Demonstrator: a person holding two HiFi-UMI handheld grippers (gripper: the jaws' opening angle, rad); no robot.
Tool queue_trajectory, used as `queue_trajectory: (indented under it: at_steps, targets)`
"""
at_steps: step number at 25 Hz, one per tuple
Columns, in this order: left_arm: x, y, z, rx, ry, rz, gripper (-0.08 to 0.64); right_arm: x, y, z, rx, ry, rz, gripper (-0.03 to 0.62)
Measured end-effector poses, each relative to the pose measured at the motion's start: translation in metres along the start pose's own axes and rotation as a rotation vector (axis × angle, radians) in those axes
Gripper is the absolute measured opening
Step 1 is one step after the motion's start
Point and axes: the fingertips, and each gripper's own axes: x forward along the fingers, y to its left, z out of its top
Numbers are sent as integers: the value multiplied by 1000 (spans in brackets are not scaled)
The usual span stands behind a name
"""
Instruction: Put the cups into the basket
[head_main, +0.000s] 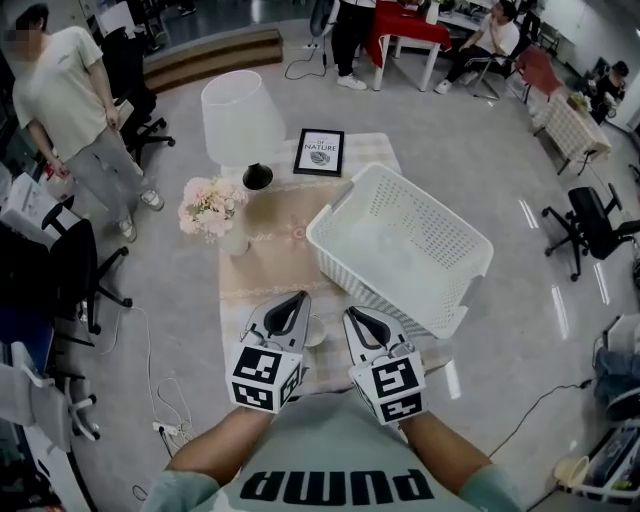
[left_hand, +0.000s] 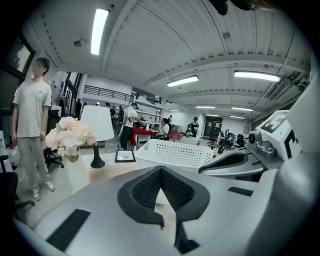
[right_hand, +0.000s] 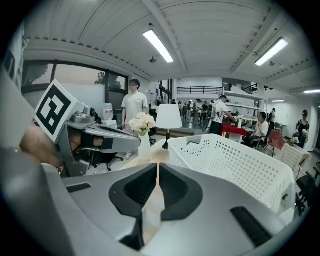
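1. Nearest are the person's forearms (head_main: 228, 440), which hold the two grippers side by side and close together over the near end of the table.
2. The left gripper (head_main: 297, 298) has its jaw tips meeting. Its own view shows only the cloth through the gap behind the tips, with nothing clamped.
3. The right gripper (head_main: 353, 316) stands just beside it. Its jaws are drawn together to a thin slit and grip nothing.
4. A small pale round object (head_main: 316, 333) lies on the cloth between the two grippers, partly hidden by the left one. It may be a cup, but I cannot tell for certain.
5. The beige tablecloth (head_main: 268, 262) runs away from the grippers along the table.
6. Just beyond the right gripper sits the white perforated basket (head_main: 445, 250). It is set at an angle and reaches past the cloth's right edge, and its white inside faces up.
7. On the left side of the cloth stands a vase of pink flowers (head_main: 212, 207).
8. Behind the vase are a lamp (head_main: 243, 122) with a white shade and a framed picture (head_main: 321, 152).
9. A person (head_main: 68, 100) stands on the floor well to the left of the table.
10. Farthest off, people sit around a red table (head_main: 412, 26).
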Motion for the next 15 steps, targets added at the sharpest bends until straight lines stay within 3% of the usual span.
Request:
queue_trajectory:
  at_steps: [7, 15]
  targets:
    - [-24, 24, -38, -31, 37, 73, 2, 16, 32, -20, -5, 49, 63, 26]
    - [-29, 36, -52, -31, 51, 99, 2, 30, 38, -28, -1, 69, 61, 26]
